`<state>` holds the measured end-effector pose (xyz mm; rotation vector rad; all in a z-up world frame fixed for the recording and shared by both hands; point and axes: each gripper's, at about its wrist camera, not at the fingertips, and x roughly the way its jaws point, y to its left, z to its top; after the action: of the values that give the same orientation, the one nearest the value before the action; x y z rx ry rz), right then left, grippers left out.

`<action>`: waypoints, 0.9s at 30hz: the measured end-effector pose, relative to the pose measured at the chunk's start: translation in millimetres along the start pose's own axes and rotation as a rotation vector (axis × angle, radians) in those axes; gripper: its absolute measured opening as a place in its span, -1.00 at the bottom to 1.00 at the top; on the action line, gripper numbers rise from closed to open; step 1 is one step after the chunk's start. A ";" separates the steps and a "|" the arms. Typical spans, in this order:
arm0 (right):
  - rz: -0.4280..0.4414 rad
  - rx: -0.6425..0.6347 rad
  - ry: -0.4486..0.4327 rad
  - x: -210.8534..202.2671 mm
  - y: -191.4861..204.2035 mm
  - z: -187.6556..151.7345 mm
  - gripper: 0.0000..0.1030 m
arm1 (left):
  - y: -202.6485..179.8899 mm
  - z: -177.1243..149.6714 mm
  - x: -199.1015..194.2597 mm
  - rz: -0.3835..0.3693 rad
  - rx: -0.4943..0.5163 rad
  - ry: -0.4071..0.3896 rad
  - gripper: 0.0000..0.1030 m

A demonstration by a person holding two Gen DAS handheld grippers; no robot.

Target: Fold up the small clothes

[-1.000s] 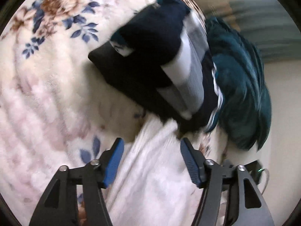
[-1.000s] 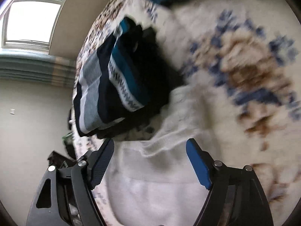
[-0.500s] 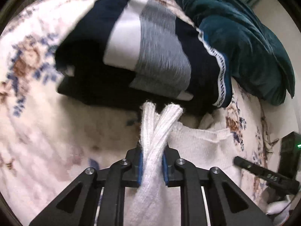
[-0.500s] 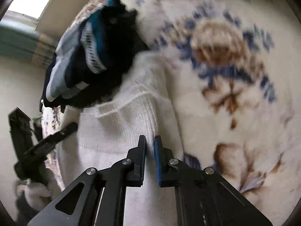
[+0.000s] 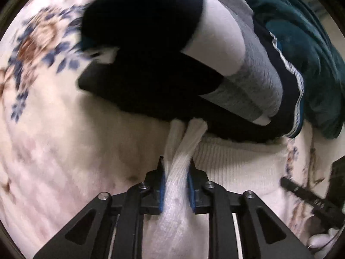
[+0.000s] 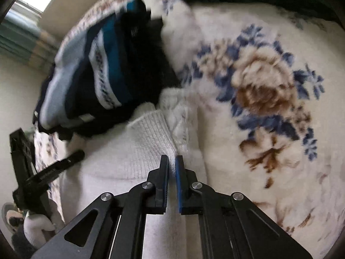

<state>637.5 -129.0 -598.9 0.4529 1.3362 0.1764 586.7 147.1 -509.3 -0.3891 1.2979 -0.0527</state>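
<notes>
A white knitted sweater [image 5: 232, 166] lies on a floral blanket [image 5: 54, 140]. My left gripper [image 5: 175, 170] is shut on a bunched fold of its ribbed edge, which sticks out past the blue pads. My right gripper [image 6: 172, 164] is shut on the other side of the same white sweater [image 6: 138, 146], at its ribbed hem. Each gripper shows at the side of the other's view: the right one [image 5: 310, 200] in the left wrist view, the left one [image 6: 51, 172] in the right wrist view.
A folded pile of navy, grey and white striped clothes [image 5: 194, 60] sits just beyond the sweater, touching it; it also shows in the right wrist view [image 6: 103, 79]. A teal garment [image 5: 306, 51] lies behind the pile. The blanket [image 6: 269, 90] spreads to the right.
Both grippers were open over the sweater a second ago, then closed on its edge. Since then both views have shifted slightly with the cloth held.
</notes>
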 end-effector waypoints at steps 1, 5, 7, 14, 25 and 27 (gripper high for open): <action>0.009 -0.001 0.017 0.4 0.3 0.5 -0.67 | 2.6 -1.0 -9.4 -0.002 -0.019 -0.015 -0.35; 0.101 0.031 0.068 -14.7 -8.6 -4.3 0.62 | 14.4 -17.5 -55.6 -0.058 -0.111 -0.092 0.04; 0.142 0.041 0.063 -26.4 -16.6 -10.5 0.75 | 23.9 -38.7 -81.1 -0.088 -0.168 -0.116 0.64; 0.195 0.091 0.177 -17.1 -49.0 -44.8 0.75 | 42.6 -164.2 -108.0 -0.221 -0.403 -0.092 0.66; 0.389 0.168 0.331 36.5 -68.6 -53.2 0.76 | 1.8 -255.5 -20.4 -0.482 -0.677 -0.106 0.67; 0.397 0.159 0.353 45.1 -68.7 -48.5 0.76 | -1.9 -247.3 -2.4 -0.471 -0.707 -0.113 0.67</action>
<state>592.3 -163.5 -675.6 0.8511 1.6005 0.4990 353.0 83.8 -559.5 -1.2811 1.0595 0.0351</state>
